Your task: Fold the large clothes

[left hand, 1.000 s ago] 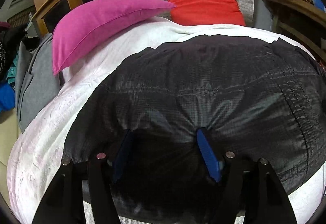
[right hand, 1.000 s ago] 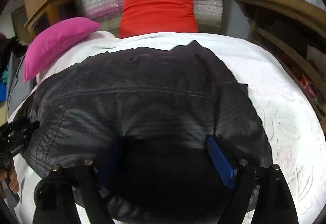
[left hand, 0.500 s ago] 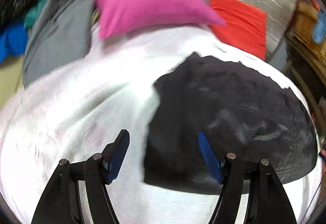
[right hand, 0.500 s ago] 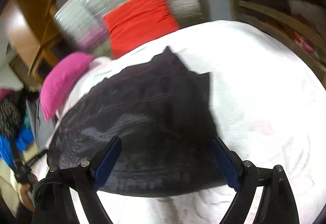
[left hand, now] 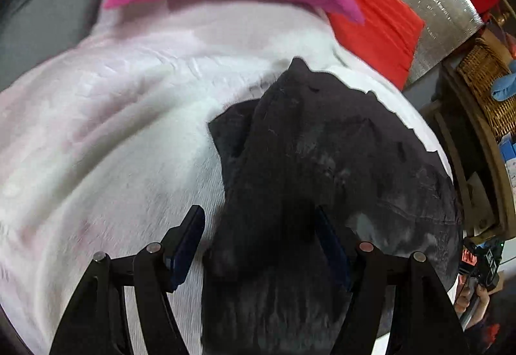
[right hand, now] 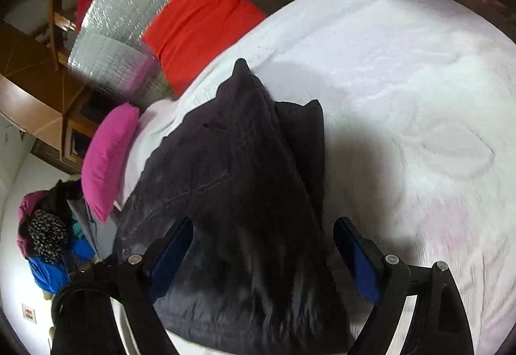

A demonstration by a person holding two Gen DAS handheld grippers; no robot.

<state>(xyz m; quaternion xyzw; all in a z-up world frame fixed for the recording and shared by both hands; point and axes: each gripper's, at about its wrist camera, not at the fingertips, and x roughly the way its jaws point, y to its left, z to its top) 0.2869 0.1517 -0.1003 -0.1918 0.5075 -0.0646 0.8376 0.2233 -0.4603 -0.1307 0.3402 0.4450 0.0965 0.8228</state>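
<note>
Lying between each hand-held gripper's (left hand: pixel 258 245) (right hand: pixel 262 253) parted jaws, the black garment (right hand: pixel 245 181) is unclamped.

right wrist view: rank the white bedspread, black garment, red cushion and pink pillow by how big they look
1. white bedspread
2. black garment, though nearness inflates it
3. red cushion
4. pink pillow

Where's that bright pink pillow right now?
In the right wrist view the pink pillow lies at the white bed's left edge, beside the black jacket.
</note>
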